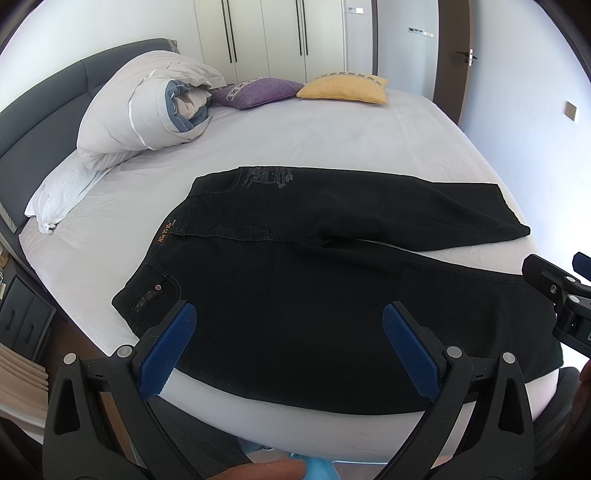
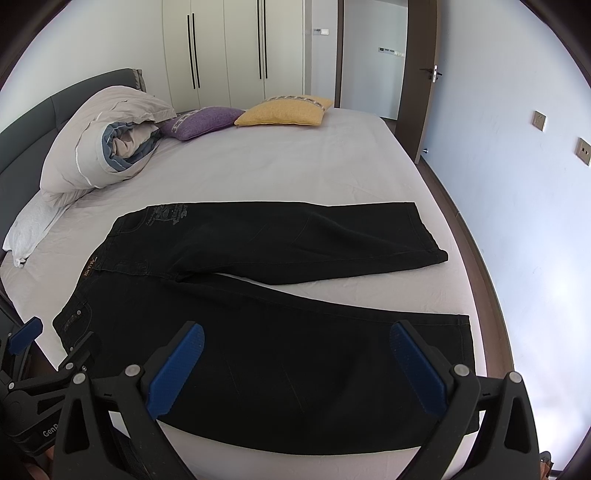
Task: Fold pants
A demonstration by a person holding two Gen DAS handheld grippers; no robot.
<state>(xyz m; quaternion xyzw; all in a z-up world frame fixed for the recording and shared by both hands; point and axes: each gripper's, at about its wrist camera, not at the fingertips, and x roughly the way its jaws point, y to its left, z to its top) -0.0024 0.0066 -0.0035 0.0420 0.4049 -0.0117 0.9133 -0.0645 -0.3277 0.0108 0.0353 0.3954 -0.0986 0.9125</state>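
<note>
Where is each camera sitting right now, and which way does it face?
Left wrist: on the left gripper at the bed's near edge, facing the pants waist end; own open fingers, right gripper at right.
Right wrist: on the right gripper, facing the leg end; own open fingers, left gripper at left.
Shared: pants, bed, duvet, purple cushion, yellow cushion, wardrobe.

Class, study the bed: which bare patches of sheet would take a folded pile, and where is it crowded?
Free: the wide sheet between the pants and the yellow cushion, and the wedge between the two legs near the hems. Crowded: the headboard side, with the rolled duvet and purple cushion, and the near edge under the pants.
</note>
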